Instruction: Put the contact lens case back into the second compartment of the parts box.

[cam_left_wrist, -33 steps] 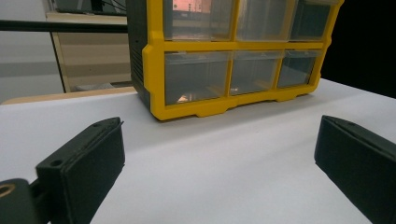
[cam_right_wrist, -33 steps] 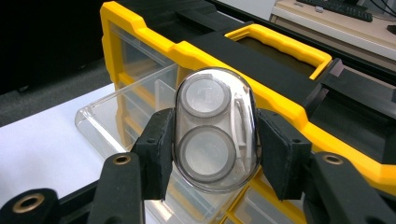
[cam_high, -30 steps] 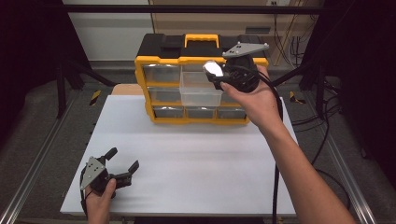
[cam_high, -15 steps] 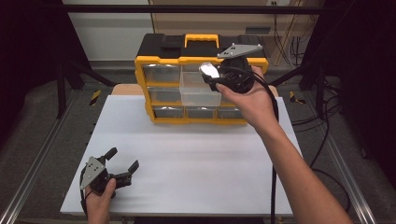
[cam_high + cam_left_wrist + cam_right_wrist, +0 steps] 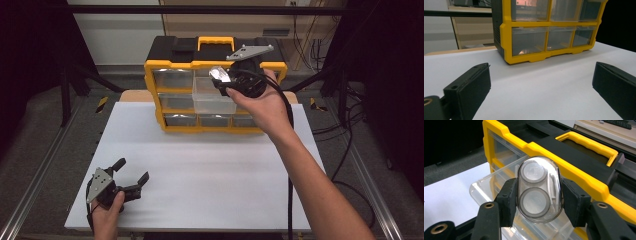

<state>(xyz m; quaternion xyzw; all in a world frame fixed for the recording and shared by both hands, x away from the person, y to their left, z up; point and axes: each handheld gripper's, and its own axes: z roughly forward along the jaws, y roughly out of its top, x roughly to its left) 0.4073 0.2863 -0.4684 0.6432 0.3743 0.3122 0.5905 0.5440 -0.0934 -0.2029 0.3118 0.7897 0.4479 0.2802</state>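
My right gripper (image 5: 220, 76) is shut on a clear oval plastic case (image 5: 539, 190) with two round rings inside, its pads pressing the case's sides. It hangs over a clear drawer (image 5: 212, 100) pulled out of the middle row of a yellow and black drawer organizer (image 5: 175, 97). In the right gripper view the open drawer (image 5: 489, 191) lies just below and behind the case, under the organizer's yellow rim (image 5: 574, 170). At the table's near left corner my left gripper (image 5: 131, 175) stands open on the white top, jaws wide with nothing between them (image 5: 541, 85), pointing at the organizer (image 5: 506, 37).
The white tabletop (image 5: 210, 165) stretches between the organizer and the near edge. The organizer's other clear drawers (image 5: 529, 42) are pushed in. A yellow carry handle (image 5: 216, 41) sits on top. Cables trail off the right side (image 5: 345, 150).
My right gripper has edged slightly left above the open drawer, still holding the clear case. The left gripper has not moved.
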